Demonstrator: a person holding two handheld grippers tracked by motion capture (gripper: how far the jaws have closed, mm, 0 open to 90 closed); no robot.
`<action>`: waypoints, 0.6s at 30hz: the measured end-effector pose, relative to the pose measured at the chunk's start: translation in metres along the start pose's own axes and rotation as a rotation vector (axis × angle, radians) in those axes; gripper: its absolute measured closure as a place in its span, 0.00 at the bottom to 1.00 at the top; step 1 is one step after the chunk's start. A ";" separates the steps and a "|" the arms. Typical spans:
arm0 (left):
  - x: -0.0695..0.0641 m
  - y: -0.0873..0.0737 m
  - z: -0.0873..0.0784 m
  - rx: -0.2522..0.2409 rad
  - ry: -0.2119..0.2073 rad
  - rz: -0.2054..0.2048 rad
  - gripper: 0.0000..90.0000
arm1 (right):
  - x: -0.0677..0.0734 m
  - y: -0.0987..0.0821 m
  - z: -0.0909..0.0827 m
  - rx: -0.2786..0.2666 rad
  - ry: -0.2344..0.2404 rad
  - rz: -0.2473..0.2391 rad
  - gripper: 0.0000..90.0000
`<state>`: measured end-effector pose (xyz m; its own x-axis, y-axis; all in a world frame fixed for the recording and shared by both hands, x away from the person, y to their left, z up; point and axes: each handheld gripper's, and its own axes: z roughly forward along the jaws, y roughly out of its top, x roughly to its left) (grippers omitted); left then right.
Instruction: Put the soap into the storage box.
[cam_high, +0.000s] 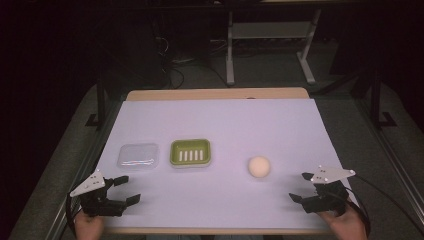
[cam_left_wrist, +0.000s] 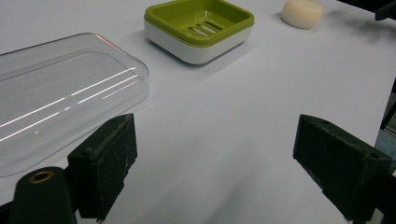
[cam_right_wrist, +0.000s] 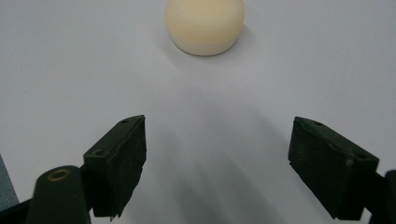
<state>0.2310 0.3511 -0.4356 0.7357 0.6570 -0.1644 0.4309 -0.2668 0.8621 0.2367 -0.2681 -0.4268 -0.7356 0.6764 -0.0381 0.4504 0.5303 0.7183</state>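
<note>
Colours on the white desk (cam_high: 220, 200)
A green-and-white slotted dish (cam_high: 190, 153) is sitting beside a clear lid (cam_high: 137, 156); the soap (cam_high: 259, 166) is looking cream, perhaps.

Cream soap (cam_right_wrist: 204, 25) lies beyond the gaping hand-held gripper (cam_right_wrist: 217, 161).

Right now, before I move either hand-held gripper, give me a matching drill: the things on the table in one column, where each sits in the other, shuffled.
Things:
1. clear lid
2. green soap dish
3. cream soap
4. left hand-held gripper

Places or states:
A. middle of the row
B. jaws open, near the table's front left corner
C. leftmost in the row
D. ahead of the right hand-held gripper

Pairs: 1-C, 2-A, 3-D, 4-B
</note>
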 end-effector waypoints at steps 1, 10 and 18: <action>0.000 0.000 0.000 0.000 0.000 0.000 0.14 | 0.000 0.001 0.000 0.006 -0.001 -0.003 0.21; -0.003 0.000 -0.001 0.002 0.001 0.015 0.14 | -0.004 0.018 0.003 0.029 0.020 -0.021 0.19; -0.003 0.000 0.001 0.019 0.001 0.019 0.14 | -0.013 0.041 0.016 0.067 0.050 -0.051 0.19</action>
<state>0.2292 0.3484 -0.4358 0.7434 0.6525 -0.1472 0.4266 -0.2930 0.8557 0.2729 -0.2473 -0.4083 -0.7822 0.6220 -0.0372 0.4433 0.5975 0.6682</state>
